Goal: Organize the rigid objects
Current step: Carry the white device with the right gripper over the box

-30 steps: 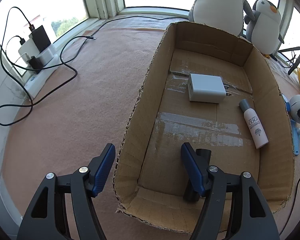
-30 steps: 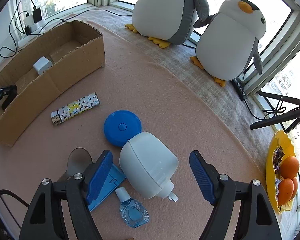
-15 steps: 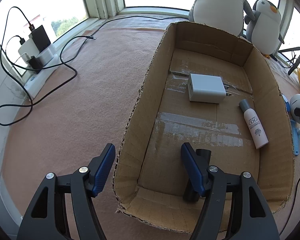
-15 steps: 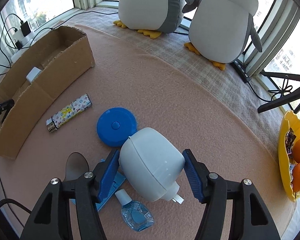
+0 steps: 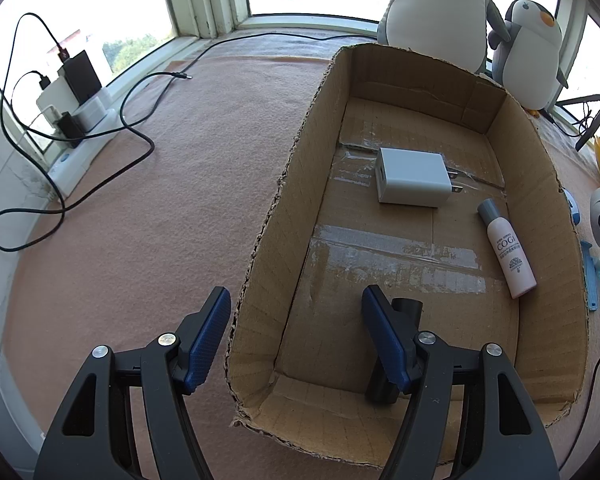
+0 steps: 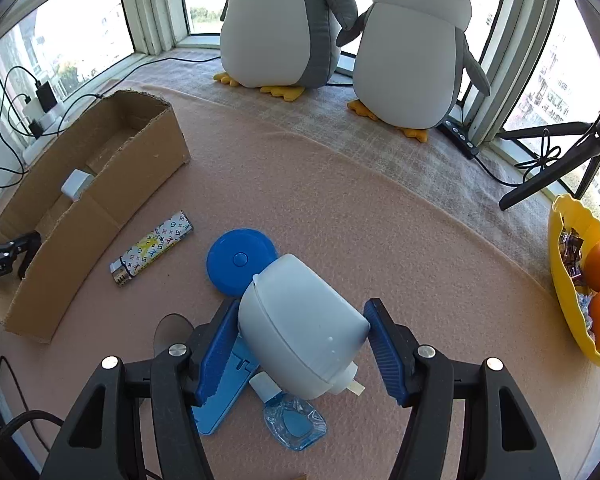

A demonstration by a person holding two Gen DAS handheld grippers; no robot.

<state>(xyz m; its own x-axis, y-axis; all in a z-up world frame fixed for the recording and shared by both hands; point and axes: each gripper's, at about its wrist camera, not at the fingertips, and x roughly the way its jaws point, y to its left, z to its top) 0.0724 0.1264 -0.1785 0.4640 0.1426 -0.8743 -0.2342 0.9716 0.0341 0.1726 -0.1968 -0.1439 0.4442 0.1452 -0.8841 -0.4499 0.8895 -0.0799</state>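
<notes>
My right gripper (image 6: 300, 344) is shut on a white rounded plug-in device (image 6: 300, 328) and holds it above the pink cloth. Beneath it lie a blue round disc (image 6: 236, 260), a blue flat comb-like piece (image 6: 224, 392) and a small clear blue bottle (image 6: 292, 416). A patterned lighter (image 6: 154, 246) lies beside the cardboard box (image 6: 100, 216). My left gripper (image 5: 296, 336) is open, straddling the box's near left wall (image 5: 268, 264). Inside the box lie a white charger (image 5: 412, 178), a pink COGI bottle (image 5: 508, 252) and a black cylinder (image 5: 396, 352).
Two plush penguins (image 6: 412, 52) stand at the window. A yellow bowl with oranges (image 6: 580, 280) is at the right. A tripod (image 6: 560, 160) stands by it. A power strip with chargers and black cables (image 5: 80, 120) lies left of the box.
My right gripper closed on the white device and lifted it, tilting it up. My left gripper stayed still.
</notes>
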